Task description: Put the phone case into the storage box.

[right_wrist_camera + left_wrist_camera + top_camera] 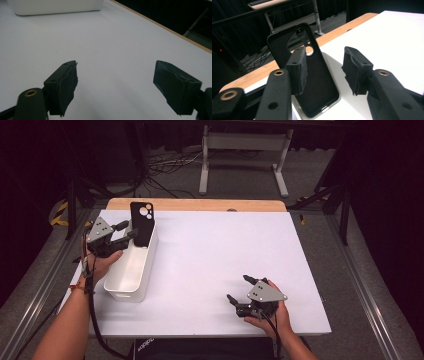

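A black phone case with round camera cut-outs stands upright in the far end of a long white bin, leaning on its end wall. My left gripper hovers at the bin's left rim, just short of the case. In the left gripper view the case stands behind the left pad, with neither pad pressing on it and the jaws open. My right gripper rests near the table's front right, jaws wide open over bare white surface with nothing between them.
The white table top has a wooden strip along its far edge. The bin's end shows far off in the right gripper view. Behind the table a white metal stand and cables sit on the floor.
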The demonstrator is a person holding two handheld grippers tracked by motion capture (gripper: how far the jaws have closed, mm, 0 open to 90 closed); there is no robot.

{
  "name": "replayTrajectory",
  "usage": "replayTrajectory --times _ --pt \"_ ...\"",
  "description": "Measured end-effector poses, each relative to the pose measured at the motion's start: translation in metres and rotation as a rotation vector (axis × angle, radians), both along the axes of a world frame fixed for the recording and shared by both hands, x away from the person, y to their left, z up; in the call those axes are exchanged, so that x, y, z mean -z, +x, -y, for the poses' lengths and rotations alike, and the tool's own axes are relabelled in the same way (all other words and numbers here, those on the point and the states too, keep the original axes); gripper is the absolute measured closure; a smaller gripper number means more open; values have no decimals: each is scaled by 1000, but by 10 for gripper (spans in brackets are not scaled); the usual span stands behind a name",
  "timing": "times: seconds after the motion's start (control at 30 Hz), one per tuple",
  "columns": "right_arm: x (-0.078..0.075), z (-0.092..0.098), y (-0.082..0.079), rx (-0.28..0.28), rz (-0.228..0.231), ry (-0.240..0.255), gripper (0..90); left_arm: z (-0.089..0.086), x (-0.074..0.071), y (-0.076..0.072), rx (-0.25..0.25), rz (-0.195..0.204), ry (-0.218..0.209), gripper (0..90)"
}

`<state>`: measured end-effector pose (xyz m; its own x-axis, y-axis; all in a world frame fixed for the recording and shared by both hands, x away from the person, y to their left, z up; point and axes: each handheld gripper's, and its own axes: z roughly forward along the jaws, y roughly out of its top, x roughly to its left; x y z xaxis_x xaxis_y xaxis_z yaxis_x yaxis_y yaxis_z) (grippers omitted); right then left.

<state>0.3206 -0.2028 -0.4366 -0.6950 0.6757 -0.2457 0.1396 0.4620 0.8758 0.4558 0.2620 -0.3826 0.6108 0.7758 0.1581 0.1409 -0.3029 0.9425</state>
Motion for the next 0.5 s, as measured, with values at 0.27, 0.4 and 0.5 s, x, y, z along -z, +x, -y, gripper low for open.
replayTrajectory --times 0.27,0.4,0.5 --pt "-1 -2 -2 8 18 -12 201 -1 -2 -16 -7 31 -25 435" --pt "-2 -1 -3 8 25 -13 201 -2 -3 -24 -15 44 -28 372" --pt "-3 0 -3 12 29 -11 201 -1 -3 -30 -9 52 -28 328"
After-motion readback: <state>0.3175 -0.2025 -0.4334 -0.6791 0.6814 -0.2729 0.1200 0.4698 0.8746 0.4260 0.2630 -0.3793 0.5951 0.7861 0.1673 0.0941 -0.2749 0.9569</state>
